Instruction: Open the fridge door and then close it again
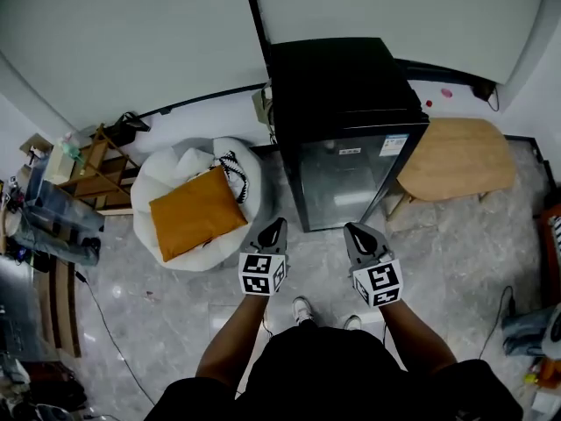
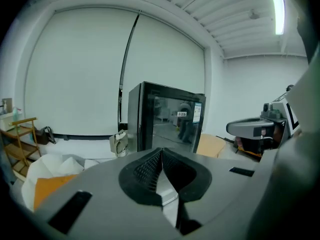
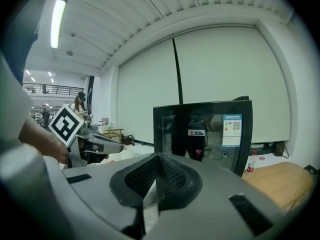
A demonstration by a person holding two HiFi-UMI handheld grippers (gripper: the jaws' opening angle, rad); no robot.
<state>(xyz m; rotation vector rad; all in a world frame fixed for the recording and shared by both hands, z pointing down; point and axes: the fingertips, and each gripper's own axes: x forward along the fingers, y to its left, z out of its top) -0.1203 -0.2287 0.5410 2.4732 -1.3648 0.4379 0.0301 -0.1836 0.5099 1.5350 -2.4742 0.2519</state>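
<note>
Fridge [image 1: 346, 103] stands upper centre of the head view, back to the wall. Its glass door [image 1: 346, 182] is shut and faces the person. Left gripper [image 1: 278, 224] and right gripper [image 1: 351, 230], lower centre, both aim at the door, apart from it. Jaws pressed together, nothing between them. Probably tips readied to hook the door edge. White beanbag [image 1: 175, 169] with orange cushion [image 1: 196, 211] at left. Wooden table [image 1: 456, 158] just right of the fridge and may crowd the door's swing. Hinge side unclear.
</note>
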